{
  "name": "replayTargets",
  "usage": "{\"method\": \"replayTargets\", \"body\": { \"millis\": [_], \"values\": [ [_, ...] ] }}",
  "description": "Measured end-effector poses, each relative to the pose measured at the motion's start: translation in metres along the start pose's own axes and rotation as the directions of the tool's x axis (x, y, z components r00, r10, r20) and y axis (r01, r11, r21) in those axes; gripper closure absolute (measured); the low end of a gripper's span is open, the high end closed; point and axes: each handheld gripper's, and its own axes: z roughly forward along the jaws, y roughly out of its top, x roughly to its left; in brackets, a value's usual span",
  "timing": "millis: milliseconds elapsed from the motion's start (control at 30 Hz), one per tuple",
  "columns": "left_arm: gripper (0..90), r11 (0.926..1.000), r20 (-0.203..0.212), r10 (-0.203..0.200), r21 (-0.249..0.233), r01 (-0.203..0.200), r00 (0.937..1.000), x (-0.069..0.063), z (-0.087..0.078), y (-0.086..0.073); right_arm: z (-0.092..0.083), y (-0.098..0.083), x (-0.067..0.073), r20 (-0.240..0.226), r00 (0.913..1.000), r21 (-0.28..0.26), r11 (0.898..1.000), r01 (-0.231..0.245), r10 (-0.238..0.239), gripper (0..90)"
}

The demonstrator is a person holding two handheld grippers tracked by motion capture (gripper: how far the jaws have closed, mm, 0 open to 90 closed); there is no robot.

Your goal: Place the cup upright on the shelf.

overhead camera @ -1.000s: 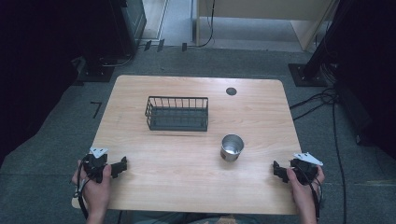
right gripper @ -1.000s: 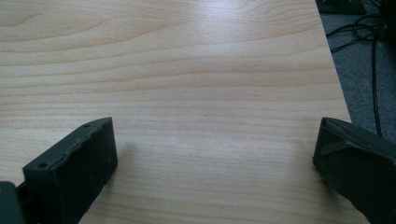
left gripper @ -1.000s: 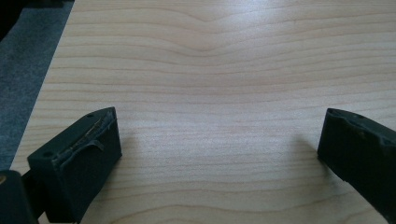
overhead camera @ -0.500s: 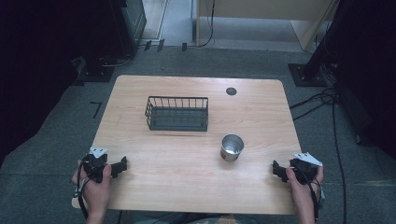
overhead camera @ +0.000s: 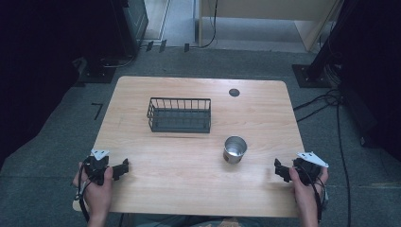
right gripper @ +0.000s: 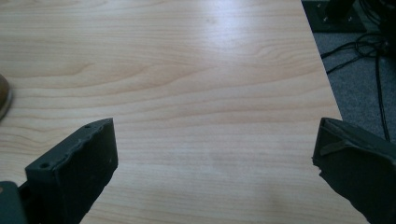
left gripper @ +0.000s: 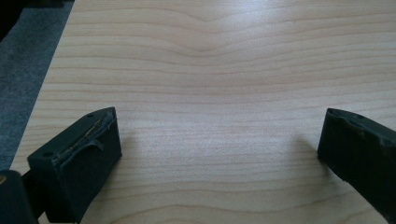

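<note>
Both grippers sit low at the near edge of the table (overhead camera: 198, 90) — the left gripper (overhead camera: 124, 168) at its left corner, the right gripper (overhead camera: 278, 168) at its right — and nothing looks started yet, as far as I can judge. Each has its jaws spread wide over bare wood, holding nothing. A metal cup (overhead camera: 235, 149) stands near the right gripper, and a wire basket (overhead camera: 179, 115) sits farther back — both untouched.
</note>
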Motion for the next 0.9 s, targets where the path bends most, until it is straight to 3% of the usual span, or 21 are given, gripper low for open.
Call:
{"method": "replayTargets", "body": {
  "millis": [533, 900],
  "values": [
    [0.0, 1.0, 0.0, -0.001, 0.0, 0.001, 1.0, 0.0, 0.0, 0.0, -0.015, 0.021, 0.014, -0.047, 0.9989, -0.062, 0.998, 0.0, -0.003, 0.0],
    [0.0, 1.0, 0.0, -0.003, -0.001, 0.003, 1.0, 0.0, 0.0, 0.0, -0.018, 0.043, 0.037, -0.092, 0.9945, -0.098, 0.994, 0.041, -0.05, 0.0]
  ]
}}
